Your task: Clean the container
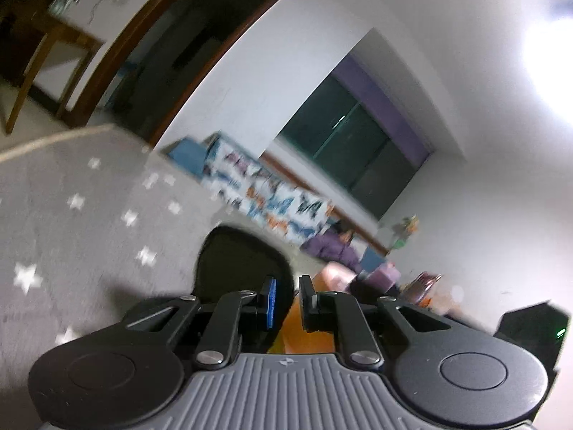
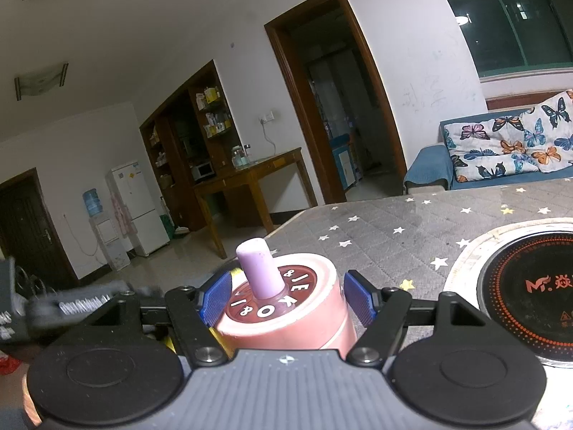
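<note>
While the right gripper [image 2: 285,299] stands wide around the pink container [image 2: 286,313] without clamping and the left gripper [image 1: 286,302] is nearly closed on nothing, cleaning progress is indeterminable.

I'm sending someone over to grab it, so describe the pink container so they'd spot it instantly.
On the grey star-patterned table, left of the round black cooktop, the pink container sits between the right gripper fingers. Only it has a lilac cap and a dark red lettered top.
</note>
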`<state>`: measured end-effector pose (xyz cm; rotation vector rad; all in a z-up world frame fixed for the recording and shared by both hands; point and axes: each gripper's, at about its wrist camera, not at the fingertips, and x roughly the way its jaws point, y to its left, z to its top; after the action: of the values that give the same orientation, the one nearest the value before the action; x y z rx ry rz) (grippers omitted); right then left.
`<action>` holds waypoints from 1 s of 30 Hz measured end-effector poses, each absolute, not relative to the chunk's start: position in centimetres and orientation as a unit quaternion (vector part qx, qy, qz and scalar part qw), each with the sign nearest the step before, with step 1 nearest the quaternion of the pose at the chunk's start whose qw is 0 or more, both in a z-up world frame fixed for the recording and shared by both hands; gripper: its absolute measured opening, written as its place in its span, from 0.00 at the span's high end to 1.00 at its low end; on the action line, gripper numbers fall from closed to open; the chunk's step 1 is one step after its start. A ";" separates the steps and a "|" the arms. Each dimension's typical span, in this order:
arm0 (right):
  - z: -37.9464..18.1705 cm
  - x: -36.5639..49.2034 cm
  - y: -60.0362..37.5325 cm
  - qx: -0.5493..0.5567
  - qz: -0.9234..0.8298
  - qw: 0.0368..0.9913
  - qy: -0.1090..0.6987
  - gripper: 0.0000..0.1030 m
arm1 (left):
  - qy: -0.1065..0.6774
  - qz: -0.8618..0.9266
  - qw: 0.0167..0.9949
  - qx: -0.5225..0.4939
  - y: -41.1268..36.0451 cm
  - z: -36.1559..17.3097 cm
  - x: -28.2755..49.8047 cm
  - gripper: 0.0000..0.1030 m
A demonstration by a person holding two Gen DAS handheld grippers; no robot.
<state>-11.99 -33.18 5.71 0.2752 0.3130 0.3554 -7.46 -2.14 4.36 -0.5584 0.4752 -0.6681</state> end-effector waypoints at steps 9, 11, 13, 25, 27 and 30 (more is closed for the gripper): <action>5.7 -11.5 -33.6 0.141 0.177 0.961 0.157 0.29 | 0.236 -0.305 0.898 -0.211 -1.3 3.4 -9.6 0.53; 5.7 -11.4 -33.7 0.142 0.178 0.961 0.158 0.28 | 0.234 -0.306 0.902 -0.196 -1.5 3.5 -9.9 0.51; 5.7 -11.3 -33.8 0.143 0.178 0.961 0.158 0.28 | 0.239 -0.298 0.906 -0.181 -1.9 3.3 -9.8 0.45; 5.2 -11.2 -34.1 0.148 0.180 0.959 0.159 0.28 | 0.276 -0.243 0.929 -0.052 -6.4 2.5 -10.3 0.41; 4.9 -11.4 -33.9 0.149 0.180 0.959 0.159 0.28 | 0.275 -0.238 0.930 -0.044 -6.5 2.5 -10.3 0.58; 4.8 -11.4 -33.9 0.149 0.180 0.960 0.158 0.28 | 0.279 -0.258 0.919 -0.100 -5.4 2.4 -9.9 0.80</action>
<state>-11.45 -33.86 4.80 0.3027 0.3194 0.3640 -9.90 -5.44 2.36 -0.2060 0.5743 -0.5300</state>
